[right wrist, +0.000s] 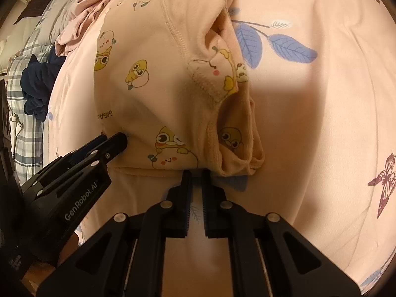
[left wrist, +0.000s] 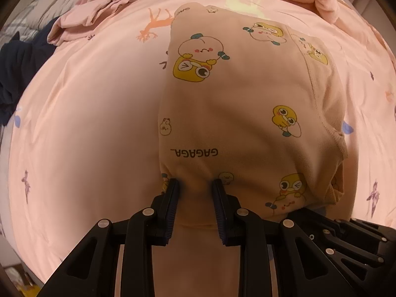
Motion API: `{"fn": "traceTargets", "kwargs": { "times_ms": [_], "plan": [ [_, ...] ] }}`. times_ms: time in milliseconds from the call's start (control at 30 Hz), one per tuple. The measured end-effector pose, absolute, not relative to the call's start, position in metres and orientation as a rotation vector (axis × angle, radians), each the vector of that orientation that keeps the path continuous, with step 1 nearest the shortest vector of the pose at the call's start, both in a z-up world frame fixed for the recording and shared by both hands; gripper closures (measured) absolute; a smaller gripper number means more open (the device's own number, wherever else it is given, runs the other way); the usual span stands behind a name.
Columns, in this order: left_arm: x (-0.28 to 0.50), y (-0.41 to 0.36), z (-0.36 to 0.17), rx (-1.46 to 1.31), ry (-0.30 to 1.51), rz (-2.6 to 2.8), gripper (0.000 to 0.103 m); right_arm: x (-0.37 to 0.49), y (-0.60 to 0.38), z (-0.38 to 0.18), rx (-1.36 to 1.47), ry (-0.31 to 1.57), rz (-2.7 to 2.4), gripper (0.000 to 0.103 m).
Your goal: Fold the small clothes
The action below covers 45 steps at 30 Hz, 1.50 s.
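Right up close in the left wrist view, the left gripper (left wrist: 195,185) has both fingers dug into the near hem of the peach printed garment (left wrist: 237,104), a bunched fold of the cloth pinched between the pads, so it is clamped on fabric. Beyond its tips the garment runs away flat over the pink bedsheet (left wrist: 86,113), cartoon chicks and the word GAGAGA upside down just ahead of the fingers. Off to its right, low in the frame, sits the black frame of the other tool. Over in the right wrist view, the right gripper (right wrist: 196,173) has its jaws drawn almost together at the garment's near edge; the tips reach just under the hem, yet whether cloth is caught between them I cannot tell. Left of those tips the left gripper comes in at a slant, nose pressed into the cloth. Only this view shows the open, ribbed cuff gaping just ahead and right of the tips, with blue leaf prints (right wrist: 250,42) and a dark butterfly print (right wrist: 386,180) on the sheet beyond. Farther out, a dark navy garment (left wrist: 17,74) and a crumpled pink garment (left wrist: 99,10) lie at far left.
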<state>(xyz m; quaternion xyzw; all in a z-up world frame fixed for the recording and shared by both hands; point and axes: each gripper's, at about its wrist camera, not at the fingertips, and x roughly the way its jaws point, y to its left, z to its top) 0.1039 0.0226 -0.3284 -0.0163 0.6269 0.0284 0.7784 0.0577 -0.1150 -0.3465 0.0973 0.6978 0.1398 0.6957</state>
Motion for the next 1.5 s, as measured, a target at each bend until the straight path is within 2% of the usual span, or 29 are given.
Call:
{"fn": "traceTargets", "kwargs": {
  "times_ms": [433, 533, 567, 600, 700, 733, 800, 833, 900, 1000, 1100, 1167, 1500],
  "plan": [
    [0.098, 0.030, -0.327, -0.078, 1.357, 0.028, 0.072, 0.051, -0.108, -0.344, 0.185, 1.545, 0.293, 0.095],
    [0.096, 0.035, -0.321, -0.115, 1.367, 0.009, 0.071, 0.049, -0.111, -0.339, 0.169, 1.554, 0.263, 0.092],
    [0.095, 0.038, -0.316, -0.147, 1.364, 0.001, 0.068, 0.047, -0.112, -0.334, 0.149, 1.548, 0.246, 0.086],
    [0.095, 0.043, -0.309, -0.184, 1.353, -0.008, 0.056, 0.046, -0.113, -0.327, 0.123, 1.531, 0.229, 0.083],
    [0.092, 0.050, -0.279, -0.221, 1.268, -0.015, 0.037, 0.043, -0.115, -0.298, 0.055, 1.446, 0.196, 0.073],
    [0.091, 0.051, -0.266, -0.215, 1.234, -0.013, 0.035, 0.042, -0.119, -0.274, 0.046, 1.387, 0.182, 0.070],
    [0.089, 0.051, -0.245, -0.202, 1.179, -0.022, 0.029, 0.043, -0.124, -0.256, 0.068, 1.349, 0.163, 0.051],
    [0.088, 0.050, -0.236, -0.195, 1.155, -0.026, 0.027, 0.043, -0.128, -0.247, 0.079, 1.332, 0.158, 0.047],
    [0.086, 0.052, -0.217, -0.185, 1.105, -0.032, 0.014, 0.043, -0.133, -0.227, 0.094, 1.286, 0.148, 0.045],
    [0.084, 0.050, -0.199, -0.204, 1.051, -0.056, 0.009, 0.040, -0.138, -0.208, 0.086, 1.229, 0.114, 0.026],
    [0.087, 0.052, -0.186, -0.267, 1.025, -0.090, 0.002, 0.038, -0.139, -0.192, 0.061, 1.171, 0.105, 0.017],
    [0.089, 0.050, -0.179, -0.272, 1.011, -0.094, 0.001, 0.037, -0.142, -0.188, 0.056, 1.151, 0.102, 0.009],
    [0.081, 0.045, -0.161, -0.227, 0.909, -0.024, 0.001, 0.034, -0.156, -0.178, 0.105, 1.118, 0.058, 0.005]
  ]
}}
